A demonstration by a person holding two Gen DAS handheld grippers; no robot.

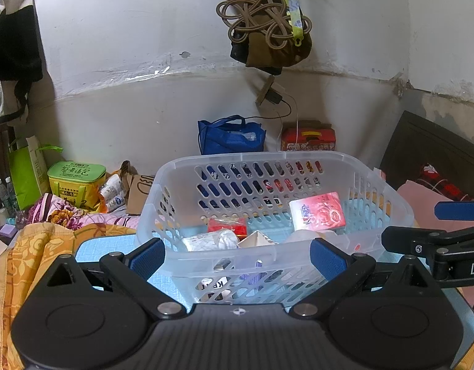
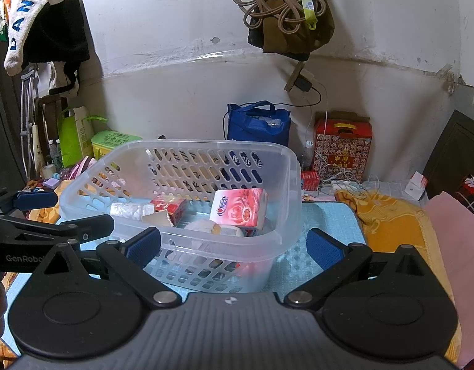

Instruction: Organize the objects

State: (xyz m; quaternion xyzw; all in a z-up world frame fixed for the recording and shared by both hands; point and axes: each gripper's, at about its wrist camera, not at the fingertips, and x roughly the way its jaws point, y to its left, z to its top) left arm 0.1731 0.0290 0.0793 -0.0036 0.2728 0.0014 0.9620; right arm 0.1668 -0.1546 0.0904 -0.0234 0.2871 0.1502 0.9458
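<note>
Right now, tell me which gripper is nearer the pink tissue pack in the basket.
Hard to call; perhaps the right gripper. It faces the basket's right corner, the tissue pack just ahead; the left gripper faces the middle, pack off right.

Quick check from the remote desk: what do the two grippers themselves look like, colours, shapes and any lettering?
Both match: the left gripper and right gripper have matte black linkage arms with silver pivot pins, round black housings and a ribbed grey body with a small round emblem. Their fingers carry textured blue pads. White lettering "GenRobo" shows on the left gripper's side in the right wrist view. No cables or sleeves visible.
</note>
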